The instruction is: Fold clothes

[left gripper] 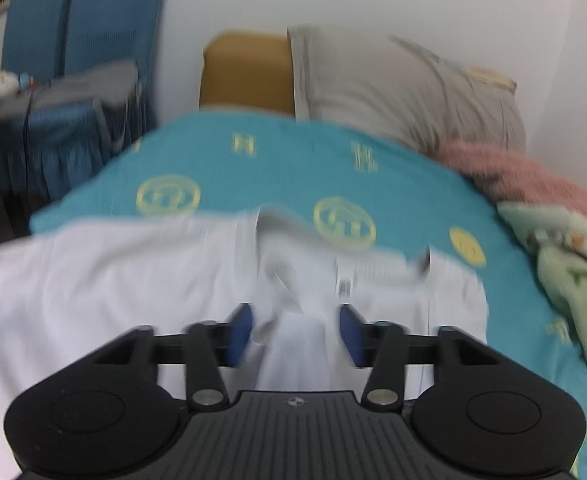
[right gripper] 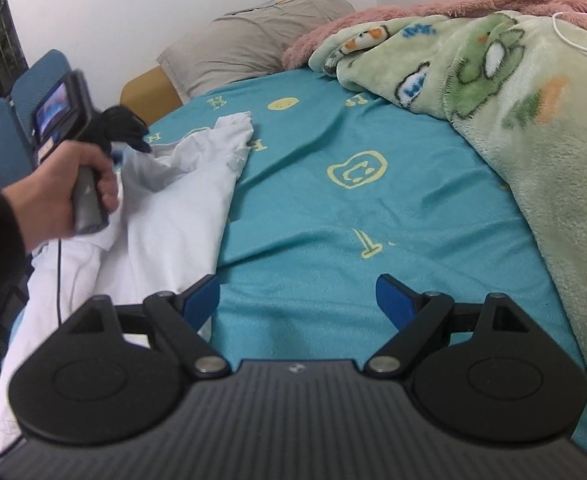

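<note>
White cotton, a rumpled shirt (right gripper: pixel 165 208), lies along the 9 o'clock side of the bed in the right wrist view, spread over a teal sheet (right gripper: pixel 333 216) printed with yellow motifs. The left gripper (left gripper: pixel 295 330) is over the shirt; a raised fold of the white cloth stands between its blue pads (left gripper: pixel 240 334), but the picture is blurred (motion smear across the whole cloth) and I cannot tell whether the pads press on it. In the right wrist view a hand (right gripper: pixel 67 196) in a dark sleeve holds that gripper's grey handle at 9 o'clock, its black fingers at the shirt's upper edge.

The right gripper (right gripper: pixel 297 300) hangs over bare sheet just beside the shirt's edge, jaws spread wide with nothing between them.

A grey pillow (right gripper: pixel 253 40) leans against the wall at 12 o'clock. A green fleece blanket (right gripper: pixel 533 120) with cartoon animals is heaped from 1 to 3 o'clock, with a pink fuzzy blanket (right gripper: pixel 413 12) behind it.
</note>
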`<state>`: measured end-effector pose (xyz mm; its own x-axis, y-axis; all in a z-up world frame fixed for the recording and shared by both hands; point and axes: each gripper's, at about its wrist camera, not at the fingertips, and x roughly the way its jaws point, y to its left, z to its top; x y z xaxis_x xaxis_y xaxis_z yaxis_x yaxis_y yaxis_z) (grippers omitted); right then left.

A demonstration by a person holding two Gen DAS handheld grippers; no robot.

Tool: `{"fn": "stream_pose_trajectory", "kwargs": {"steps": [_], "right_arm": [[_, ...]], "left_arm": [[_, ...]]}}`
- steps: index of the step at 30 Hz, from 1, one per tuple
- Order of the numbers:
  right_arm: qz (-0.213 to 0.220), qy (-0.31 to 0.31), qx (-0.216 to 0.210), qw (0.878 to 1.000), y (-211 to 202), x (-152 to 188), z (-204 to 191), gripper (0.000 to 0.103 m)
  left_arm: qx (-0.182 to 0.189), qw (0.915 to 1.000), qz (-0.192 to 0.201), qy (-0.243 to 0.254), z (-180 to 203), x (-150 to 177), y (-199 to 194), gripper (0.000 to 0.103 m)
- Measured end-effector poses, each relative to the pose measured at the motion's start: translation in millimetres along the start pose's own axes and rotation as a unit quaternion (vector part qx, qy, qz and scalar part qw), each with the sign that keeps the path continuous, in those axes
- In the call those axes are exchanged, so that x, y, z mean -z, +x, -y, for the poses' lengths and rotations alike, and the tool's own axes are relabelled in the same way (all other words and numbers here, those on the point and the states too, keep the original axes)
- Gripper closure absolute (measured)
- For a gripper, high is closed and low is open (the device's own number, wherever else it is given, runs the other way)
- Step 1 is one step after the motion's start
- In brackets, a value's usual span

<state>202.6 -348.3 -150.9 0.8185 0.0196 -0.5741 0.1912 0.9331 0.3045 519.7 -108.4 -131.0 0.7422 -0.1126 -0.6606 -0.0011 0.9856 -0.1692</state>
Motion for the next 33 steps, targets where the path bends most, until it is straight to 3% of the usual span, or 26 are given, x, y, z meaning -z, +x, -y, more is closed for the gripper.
{"fn": "stream_pose_trajectory", "kwargs": {"steps": [4, 6, 8, 11, 14, 19, 23, 27, 28, 30, 33], "right_arm": [[0.006, 0.004, -0.01, 1.0, -3, -3, 1, 0.016], [0.008, 0.002, -0.018, 1.0, -6, -5, -1, 0.016], [0.009, -0.001, -0.026, 1.0, -10, -6, -3, 0.017], [0.004, 0.001, -0.039, 0.999, -18, -9, -3, 0.017], [-0.006, 0.009, -0.051, 0.999, -30, -10, -2, 0.017], [-0.071, 0.019, -0.065, 0.995, -55, 2, 1, 0.017], [-0.123, 0.048, -0.105, 0.986, -77, 20, 1, 0.017], [-0.168, 0.047, -0.113, 0.978, -96, 38, -7, 0.017], [-0.18, 0.051, -0.115, 0.976, -100, 44, -7, 0.017], [-0.207, 0.059, -0.117, 0.97, -104, 56, -7, 0.027], [-0.235, 0.052, -0.122, 0.963, -103, 65, -13, 0.027]], "left_arm": [[0.04, 0.9973, -0.062, -0.001, -25, 29, -45, 0.044], [0.052, 0.9954, -0.079, 0.016, -36, 54, -99, 0.041], [0.055, 0.9932, -0.102, 0.0, -47, 86, -157, 0.03], [0.074, 0.9848, -0.145, -0.061, -57, 145, -231, 0.027], [0.09, 0.9751, -0.191, -0.068, -60, 199, -279, 0.027], [0.119, 0.9678, -0.218, -0.041, -56, 245, -304, 0.028], [0.135, 0.9598, -0.245, -0.027, -50, 267, -307, 0.032], [0.128, 0.9628, -0.238, 0.008, -47, 276, -309, 0.037], [0.126, 0.964, -0.234, 0.011, -48, 278, -310, 0.04], [0.123, 0.9662, -0.226, 0.016, -50, 282, -314, 0.048], [0.12, 0.9672, -0.224, 0.015, -57, 284, -319, 0.068]]}}
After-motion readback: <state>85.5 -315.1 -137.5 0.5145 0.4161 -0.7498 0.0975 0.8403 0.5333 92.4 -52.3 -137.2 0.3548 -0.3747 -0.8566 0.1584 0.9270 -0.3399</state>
